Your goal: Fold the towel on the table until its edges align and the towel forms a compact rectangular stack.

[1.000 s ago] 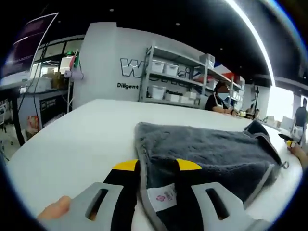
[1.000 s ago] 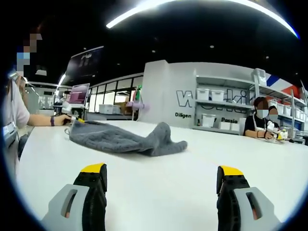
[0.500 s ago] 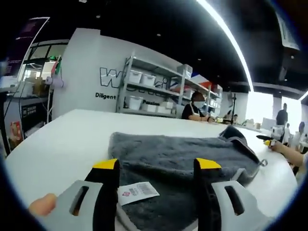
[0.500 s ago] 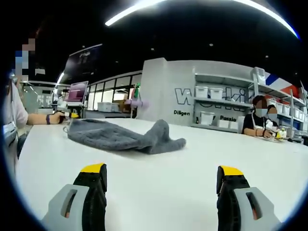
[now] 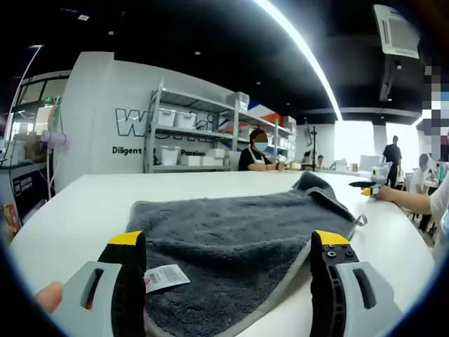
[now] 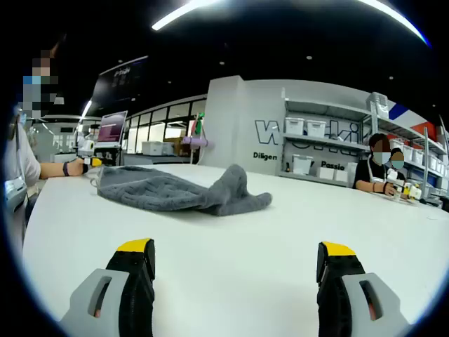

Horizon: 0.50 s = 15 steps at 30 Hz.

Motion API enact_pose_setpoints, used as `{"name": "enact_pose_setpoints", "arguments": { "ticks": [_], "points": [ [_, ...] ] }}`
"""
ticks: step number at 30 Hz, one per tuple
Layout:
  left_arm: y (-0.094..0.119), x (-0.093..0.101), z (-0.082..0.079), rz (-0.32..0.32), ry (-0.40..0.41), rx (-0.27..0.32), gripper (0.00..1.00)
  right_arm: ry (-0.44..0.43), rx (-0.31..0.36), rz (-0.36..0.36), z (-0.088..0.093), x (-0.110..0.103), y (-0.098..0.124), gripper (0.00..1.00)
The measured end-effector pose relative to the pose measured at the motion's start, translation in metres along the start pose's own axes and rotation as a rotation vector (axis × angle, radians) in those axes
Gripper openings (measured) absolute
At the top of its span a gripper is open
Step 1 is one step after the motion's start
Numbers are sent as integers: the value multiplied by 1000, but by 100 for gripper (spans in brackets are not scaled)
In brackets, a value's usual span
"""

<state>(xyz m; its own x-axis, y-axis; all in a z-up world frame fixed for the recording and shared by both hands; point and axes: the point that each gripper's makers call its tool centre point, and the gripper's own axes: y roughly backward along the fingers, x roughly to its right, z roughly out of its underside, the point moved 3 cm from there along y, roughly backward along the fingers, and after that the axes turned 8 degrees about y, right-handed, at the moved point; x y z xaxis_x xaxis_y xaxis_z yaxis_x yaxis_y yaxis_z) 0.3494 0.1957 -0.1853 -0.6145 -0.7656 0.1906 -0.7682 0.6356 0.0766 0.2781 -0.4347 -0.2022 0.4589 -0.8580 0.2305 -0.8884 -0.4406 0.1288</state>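
Lying flat on the white table (image 5: pixel 77 210), the grey towel (image 5: pixel 231 239) reaches between the spread, empty jaws of the left gripper (image 5: pixel 228 246), white label (image 5: pixel 165 278) nearest. Far nearer than the right gripper (image 6: pixel 235 254), likewise spread and empty, well short of the towel. Far end bunched; hem below the 2 jaws cut off.

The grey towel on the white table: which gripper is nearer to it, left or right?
Left. The left gripper straddles the towel's near corner, jaws open; the right gripper hangs open over bare table, well short of it.
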Motion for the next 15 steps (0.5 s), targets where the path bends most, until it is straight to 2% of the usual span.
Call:
{"name": "enact_pose_setpoints", "arguments": {
  "ticks": [5, 10, 15],
  "points": [
    [-1, 4, 0, 33, 4, -9, 99, -1, -14, -3, 2, -2, -1, 99],
    [0, -1, 0, 26, 34, -12, 99, -8, -4, -5, 0, -3, 0, 99],
    [1, 0, -3, 31, 63, 11, 99, -24, 7, -4, -2, -3, 0, 99]
  ]
}}
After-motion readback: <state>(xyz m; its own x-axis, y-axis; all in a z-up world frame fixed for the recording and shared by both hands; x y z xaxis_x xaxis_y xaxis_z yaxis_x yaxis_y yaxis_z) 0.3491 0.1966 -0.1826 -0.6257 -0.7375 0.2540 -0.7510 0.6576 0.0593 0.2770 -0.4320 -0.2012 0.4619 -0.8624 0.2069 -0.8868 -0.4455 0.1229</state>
